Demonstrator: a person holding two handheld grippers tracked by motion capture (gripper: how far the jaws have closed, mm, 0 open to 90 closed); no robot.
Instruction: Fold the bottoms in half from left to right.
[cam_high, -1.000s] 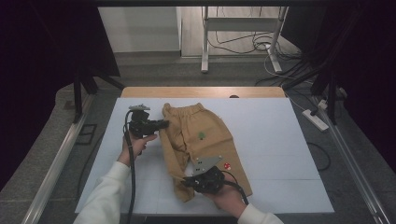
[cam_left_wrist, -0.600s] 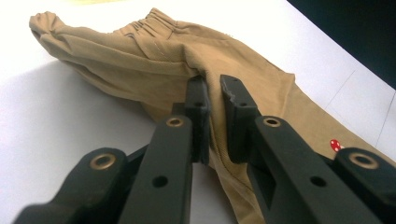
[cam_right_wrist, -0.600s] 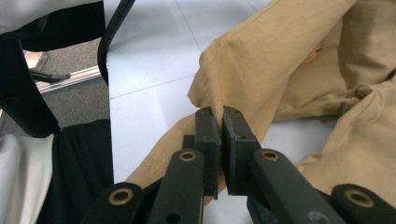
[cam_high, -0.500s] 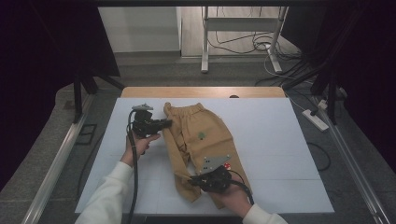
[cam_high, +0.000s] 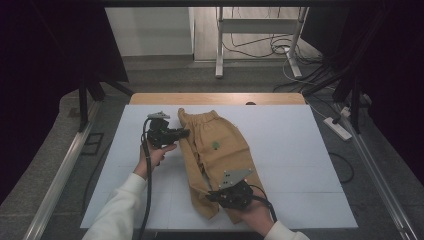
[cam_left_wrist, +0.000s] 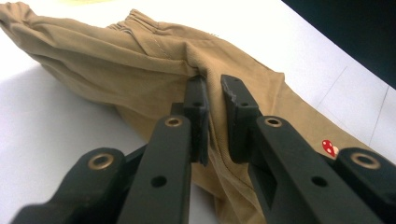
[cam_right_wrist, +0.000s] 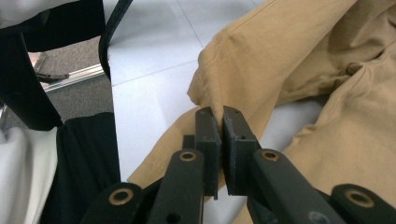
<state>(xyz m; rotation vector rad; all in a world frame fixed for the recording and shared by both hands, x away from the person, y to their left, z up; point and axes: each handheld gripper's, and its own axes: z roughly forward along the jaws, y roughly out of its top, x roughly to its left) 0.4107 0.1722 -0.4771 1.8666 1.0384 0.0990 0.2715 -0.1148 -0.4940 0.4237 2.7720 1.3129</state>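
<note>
Folding looks barely underway: the small tan cotton trousers (cam_high: 216, 160) lie lengthwise mid-frame on the white table (cam_high: 300, 150), one leg bunched. Bottom centre, the right gripper (cam_high: 212, 196) has its jaws pinched tight on a fold of the near leg. Further up, left of centre, the left gripper (cam_high: 184, 133) bites the waistband edge, jaws a little apart around thick cloth.
</note>
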